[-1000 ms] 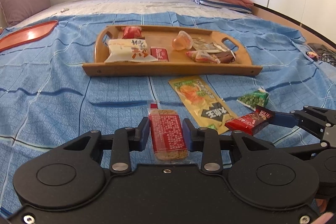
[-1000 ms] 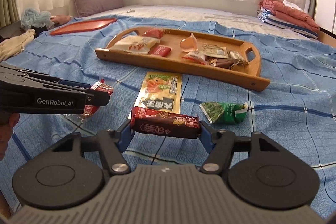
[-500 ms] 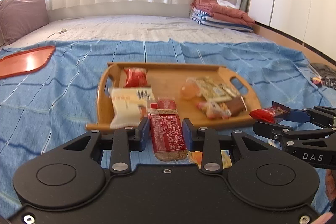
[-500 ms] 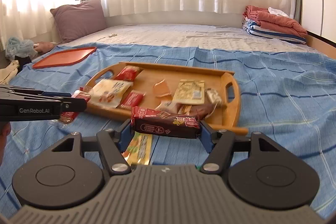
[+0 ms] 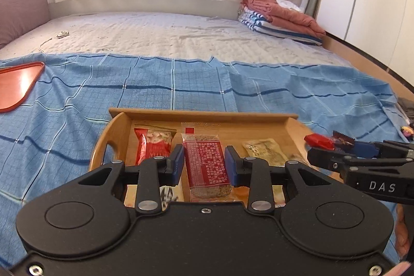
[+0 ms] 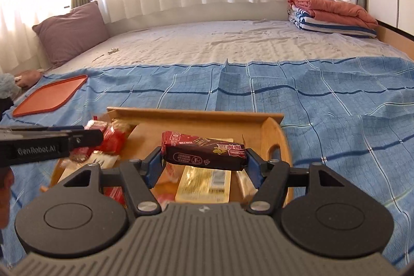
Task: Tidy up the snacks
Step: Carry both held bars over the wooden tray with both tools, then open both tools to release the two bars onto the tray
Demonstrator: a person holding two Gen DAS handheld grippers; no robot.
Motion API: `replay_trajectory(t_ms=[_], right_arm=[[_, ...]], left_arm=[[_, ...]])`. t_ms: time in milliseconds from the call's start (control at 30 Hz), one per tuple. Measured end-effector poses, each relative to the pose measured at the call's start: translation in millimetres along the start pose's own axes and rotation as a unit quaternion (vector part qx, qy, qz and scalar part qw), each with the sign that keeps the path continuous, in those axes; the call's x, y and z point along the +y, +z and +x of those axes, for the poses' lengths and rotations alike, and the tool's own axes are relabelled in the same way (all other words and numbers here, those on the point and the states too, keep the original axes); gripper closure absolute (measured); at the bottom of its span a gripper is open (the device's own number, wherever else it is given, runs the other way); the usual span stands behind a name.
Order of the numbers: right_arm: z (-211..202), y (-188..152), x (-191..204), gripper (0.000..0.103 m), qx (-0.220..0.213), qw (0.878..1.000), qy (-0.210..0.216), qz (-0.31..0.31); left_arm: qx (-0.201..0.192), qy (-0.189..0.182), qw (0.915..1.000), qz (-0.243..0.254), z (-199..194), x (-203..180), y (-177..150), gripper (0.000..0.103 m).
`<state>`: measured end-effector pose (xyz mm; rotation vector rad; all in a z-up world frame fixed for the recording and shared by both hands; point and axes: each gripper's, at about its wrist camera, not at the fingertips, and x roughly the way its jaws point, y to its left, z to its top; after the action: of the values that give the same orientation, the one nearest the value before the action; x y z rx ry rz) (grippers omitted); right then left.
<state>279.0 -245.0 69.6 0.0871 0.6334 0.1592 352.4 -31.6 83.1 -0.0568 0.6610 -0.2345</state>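
Note:
My left gripper (image 5: 204,162) is shut on a red-wrapped cereal bar (image 5: 205,167) and holds it above the wooden tray (image 5: 201,115). My right gripper (image 6: 204,159) is shut on a dark red chocolate bar (image 6: 204,153), held crosswise above the same tray (image 6: 274,131). The tray holds several snack packets, among them a red packet (image 5: 152,144) and a yellow packet (image 6: 204,183). The right gripper with its bar shows at the right of the left wrist view (image 5: 333,146). The left gripper shows at the left of the right wrist view (image 6: 85,139).
The tray lies on a blue checked cloth (image 5: 181,79) spread over a bed. An orange tray (image 6: 51,95) lies at the left. A purple pillow (image 6: 69,30) and folded towels (image 6: 331,14) sit at the far edge. A wooden bed rim (image 5: 362,56) runs along the right.
Both grippers have lifted from the cloth and moved forward over the wooden tray, each still holding its bar. The loose snacks on the cloth have dropped out of view.

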Motion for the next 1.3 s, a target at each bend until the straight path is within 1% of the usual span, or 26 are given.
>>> replay_trajectory(t_ms=[67,233,333,467,600,700,1067,1300], right_arm=[[16,7,-1,0.035,0.007,1.000,-0.003,0.002],[56,15,0,0.035,0.028,0.999,-0.018,-0.026],[75,12,-1,0.035,0.040,0.999,-0.021,-0.026],[93,5,-4,0.035,0.051,0.998,-0.027,-0.024],[102,-2,-9,0.035,0.059,0.998,-0.028,-0.016],[105,-6,-12,0.035,0.063,0.998,-0.029,-0.011],[105,-10,-17,0.035,0.064,0.998,-0.024,-0.009],[101,-11,-16,0.031,0.062,0.998,-0.017,-0.011]], left_arm=[[0.010,0.003,0.9999,-0.008,21,1,2,0.071],[0.032,0.006,0.9990,-0.032,64,7,-3,0.071],[0.036,0.009,0.9990,-0.026,78,7,-7,0.071],[0.036,0.012,0.9992,-0.016,87,6,-13,0.071],[0.039,0.013,0.9991,-0.007,92,6,-16,0.071],[0.042,0.014,0.9989,-0.012,95,7,-18,0.071],[0.048,0.021,0.9986,-0.003,101,3,-23,0.071],[0.049,0.029,0.9984,-0.004,100,0,-23,0.070]])
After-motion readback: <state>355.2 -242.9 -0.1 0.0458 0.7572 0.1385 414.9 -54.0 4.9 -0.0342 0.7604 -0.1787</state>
